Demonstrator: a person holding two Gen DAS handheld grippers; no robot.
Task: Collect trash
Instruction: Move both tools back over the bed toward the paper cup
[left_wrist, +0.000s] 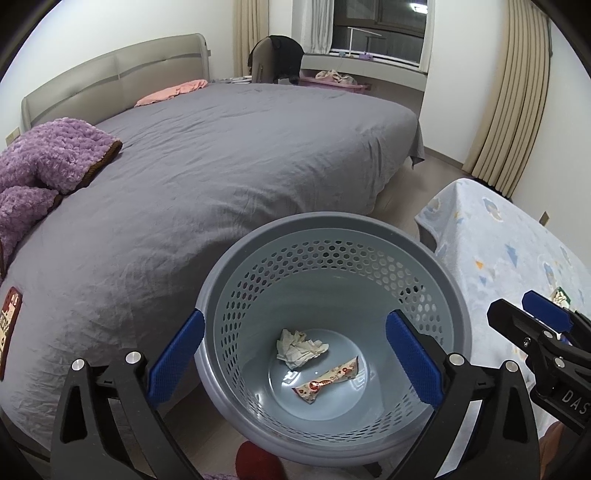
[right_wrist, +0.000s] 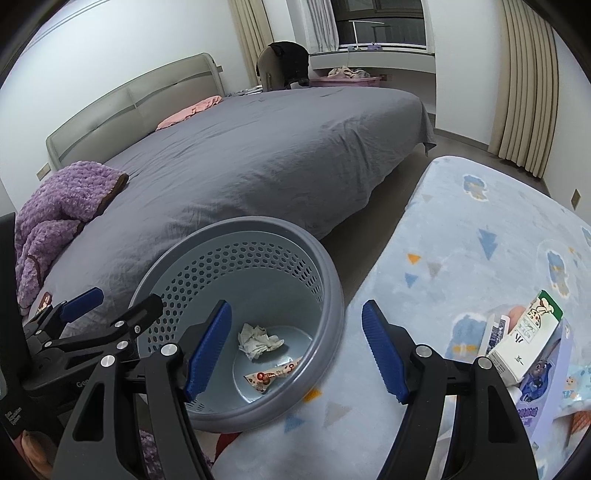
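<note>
Already two pieces of trash lie on the bottom of the grey basket (left_wrist: 332, 258): a crumpled tissue (left_wrist: 300, 348) and a printed wrapper (left_wrist: 327, 381), lying just apart from each other. More appears to be left: a small carton (right_wrist: 524, 341) and some flat packets beside it rest on the patterned blue blanket (right_wrist: 480, 229) at the right, and a packet (left_wrist: 9, 328) lies at the near edge of the grey bed (left_wrist: 240, 155); these I judge to be the remaining work. The left gripper (left_wrist: 295, 362) hovers over the basket mouth, fingers spread wide and holding nothing. The right gripper (right_wrist: 295, 350) hangs over the basket's right rim and the blanket's edge, likewise spread and empty. The basket stands on the floor in the narrow gap between bed and blanket, its rim close against both. Room overhead is free; sideways room is tight, and the carton sits near the blanket's edge, well right of the open fingers
</note>
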